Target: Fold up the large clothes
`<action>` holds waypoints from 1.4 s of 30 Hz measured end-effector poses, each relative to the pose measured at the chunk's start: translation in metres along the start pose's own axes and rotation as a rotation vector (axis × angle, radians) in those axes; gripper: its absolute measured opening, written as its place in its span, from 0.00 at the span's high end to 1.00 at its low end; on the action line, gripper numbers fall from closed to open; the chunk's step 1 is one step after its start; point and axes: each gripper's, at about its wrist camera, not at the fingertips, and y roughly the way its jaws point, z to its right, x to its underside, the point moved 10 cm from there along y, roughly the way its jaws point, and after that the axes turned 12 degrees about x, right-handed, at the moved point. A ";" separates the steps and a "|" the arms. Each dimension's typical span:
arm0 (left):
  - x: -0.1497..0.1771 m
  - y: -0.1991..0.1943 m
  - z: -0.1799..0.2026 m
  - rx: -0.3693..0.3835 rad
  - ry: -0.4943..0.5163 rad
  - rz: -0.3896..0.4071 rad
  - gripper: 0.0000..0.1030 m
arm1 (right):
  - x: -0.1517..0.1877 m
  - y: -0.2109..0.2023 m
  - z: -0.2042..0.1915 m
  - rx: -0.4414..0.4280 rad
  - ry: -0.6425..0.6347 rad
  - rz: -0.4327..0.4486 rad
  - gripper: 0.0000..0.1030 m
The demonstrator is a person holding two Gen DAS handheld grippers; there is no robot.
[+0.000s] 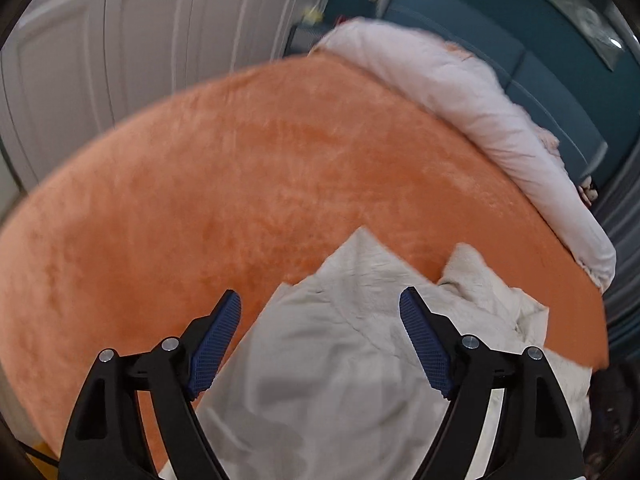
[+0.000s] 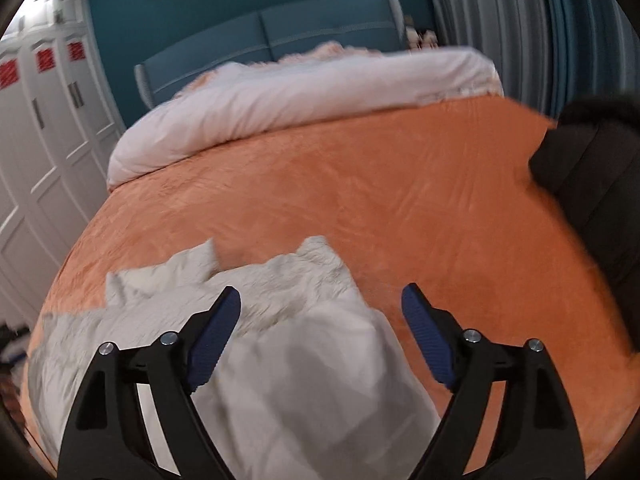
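A crumpled off-white garment [image 1: 352, 336] lies on the orange bedspread [image 1: 240, 184] near the bed's foot. In the left wrist view, my left gripper [image 1: 320, 304] is open above it, with the cloth between and below the blue fingers [image 1: 216, 340]. In the right wrist view, the same garment [image 2: 288, 344] lies bunched at the lower left. My right gripper [image 2: 321, 300] is open over its right edge, holding nothing. The near part of the garment is hidden under both grippers.
A rolled white duvet [image 2: 304, 100] lies across the bed's head, before a teal headboard [image 2: 280, 36]. A black garment or cushion [image 2: 592, 176] sits at the bed's right edge. White wardrobe doors [image 2: 44, 136] stand at the left, grey curtains [image 2: 532, 28] at the right.
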 end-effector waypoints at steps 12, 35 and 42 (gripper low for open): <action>-0.009 -0.024 0.042 0.117 0.118 0.115 0.93 | -0.028 -0.053 0.006 -0.133 0.122 0.176 0.90; 0.050 -0.026 0.101 0.078 0.286 0.111 0.62 | 0.068 -0.069 -0.160 -0.189 -0.318 0.153 0.76; 0.094 0.028 0.094 -0.006 0.346 0.008 0.57 | 0.125 -0.019 -0.179 -0.187 -0.355 -0.007 0.78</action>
